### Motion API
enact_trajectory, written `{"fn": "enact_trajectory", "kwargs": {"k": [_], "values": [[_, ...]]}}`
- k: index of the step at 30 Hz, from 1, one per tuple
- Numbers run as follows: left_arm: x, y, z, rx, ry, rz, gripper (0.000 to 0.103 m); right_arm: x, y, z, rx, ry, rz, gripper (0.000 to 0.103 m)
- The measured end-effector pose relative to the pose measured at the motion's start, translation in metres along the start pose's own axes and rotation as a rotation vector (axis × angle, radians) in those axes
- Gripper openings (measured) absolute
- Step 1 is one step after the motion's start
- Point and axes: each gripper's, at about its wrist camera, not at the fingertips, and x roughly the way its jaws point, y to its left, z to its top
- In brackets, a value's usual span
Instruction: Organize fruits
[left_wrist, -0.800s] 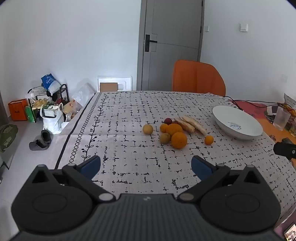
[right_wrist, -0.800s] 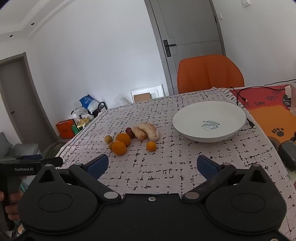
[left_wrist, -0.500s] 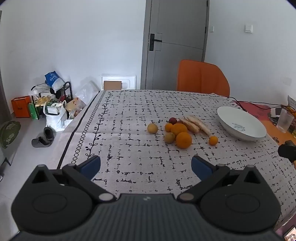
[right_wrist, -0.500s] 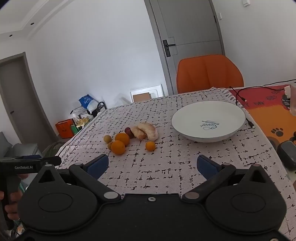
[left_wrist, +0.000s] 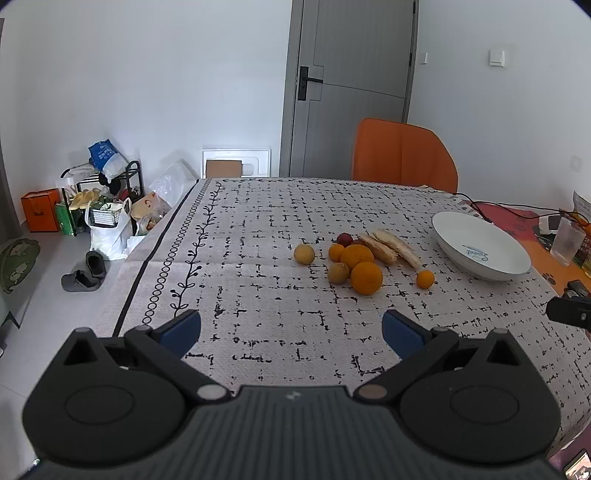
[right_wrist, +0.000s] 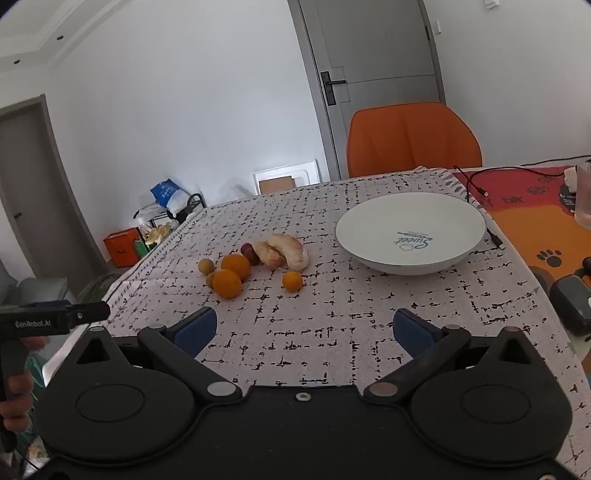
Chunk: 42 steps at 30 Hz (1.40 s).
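A table covered by a grey patterned cloth (left_wrist: 258, 229) holds a cluster of fruit near its middle. Two oranges (left_wrist: 365, 277) touch each other, with small yellowish round fruits (left_wrist: 304, 254) beside them, a dark plum (left_wrist: 345, 239) behind, and a small orange (left_wrist: 424, 278) apart to the right. Two peeled banana pieces (left_wrist: 395, 247) lie side by side, long axes running diagonally from far-left to near-right. A white bowl (right_wrist: 369, 229) sits right of the fruit. The left gripper (left_wrist: 291, 326) and right gripper (right_wrist: 304, 328) hover above the near edge, jaws spread wide, holding nothing
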Motion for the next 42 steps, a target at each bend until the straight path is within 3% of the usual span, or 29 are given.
{"fn": "enact_trajectory", "kwargs": {"k": [42], "values": [[-0.0001, 0.0019, 0.0002, -0.005, -0.002, -0.008, 0.103, 0.0040, 0.0005, -0.0025, 0.002, 0.019, -0.007, 0.103]]}}
